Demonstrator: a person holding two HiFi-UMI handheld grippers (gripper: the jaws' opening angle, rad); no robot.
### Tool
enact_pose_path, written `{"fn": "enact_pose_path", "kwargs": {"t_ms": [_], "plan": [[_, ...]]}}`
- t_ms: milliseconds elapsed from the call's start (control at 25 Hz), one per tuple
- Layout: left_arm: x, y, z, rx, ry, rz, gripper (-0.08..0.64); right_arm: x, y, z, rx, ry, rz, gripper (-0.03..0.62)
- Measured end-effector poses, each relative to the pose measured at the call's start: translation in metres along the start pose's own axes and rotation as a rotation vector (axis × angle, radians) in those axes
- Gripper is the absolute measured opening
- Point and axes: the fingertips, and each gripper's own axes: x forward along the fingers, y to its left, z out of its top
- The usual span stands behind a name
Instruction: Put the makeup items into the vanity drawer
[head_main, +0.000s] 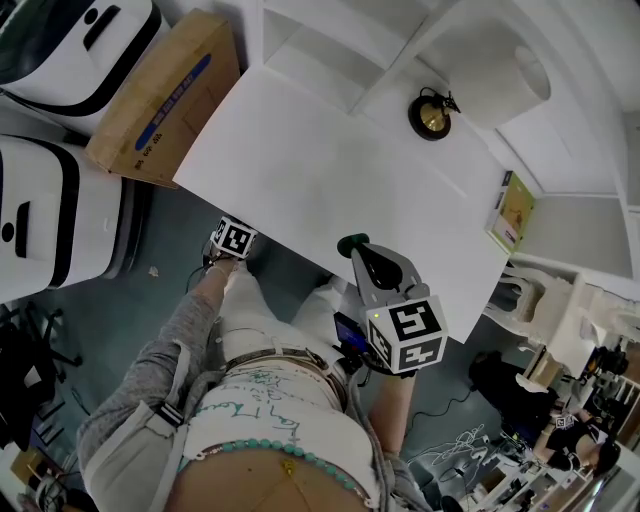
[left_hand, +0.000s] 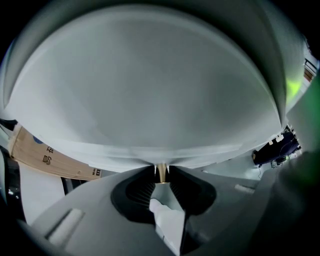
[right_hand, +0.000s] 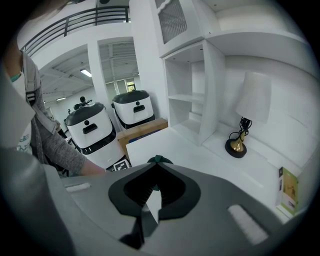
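The white vanity (head_main: 340, 170) fills the middle of the head view. My left gripper (left_hand: 161, 171) is low at the vanity's front edge, shut on a small brass drawer knob (left_hand: 161, 174) set in the white drawer front (left_hand: 145, 90). In the head view only its marker cube (head_main: 233, 240) shows; the jaws are hidden under the tabletop. My right gripper (head_main: 355, 246) hovers over the near edge of the tabletop, shut on a dark green makeup item (right_hand: 158, 160) that pokes out at the fingertips as a green nub (head_main: 353, 241).
A lamp with a brass base (head_main: 431, 117) stands at the back of the tabletop, and a yellow-green box (head_main: 512, 212) stands at its right end. Open shelves (right_hand: 192, 95) rise behind. A cardboard box (head_main: 165, 95) and white robots (head_main: 40, 215) stand left of the vanity.
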Motion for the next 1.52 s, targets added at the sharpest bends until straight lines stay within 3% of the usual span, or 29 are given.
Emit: {"fn": "enact_pose_path", "kwargs": {"t_ms": [320,520,1520], "plan": [[-0.001,0.002,-0.012,0.014,0.055,0.02,0.092,-0.003,0.006,-0.007,-0.007,0.012,0.002,0.029],[-0.002,-0.002,-0.005,0.02,0.009,0.0,0.092,-0.003,0.008,-0.01,-0.009,0.02,0.009,0.029],[-0.013,-0.005,-0.039,0.015,0.038,0.003,0.092,-0.007,0.02,-0.022,-0.008,0.03,0.018,0.029]]}}
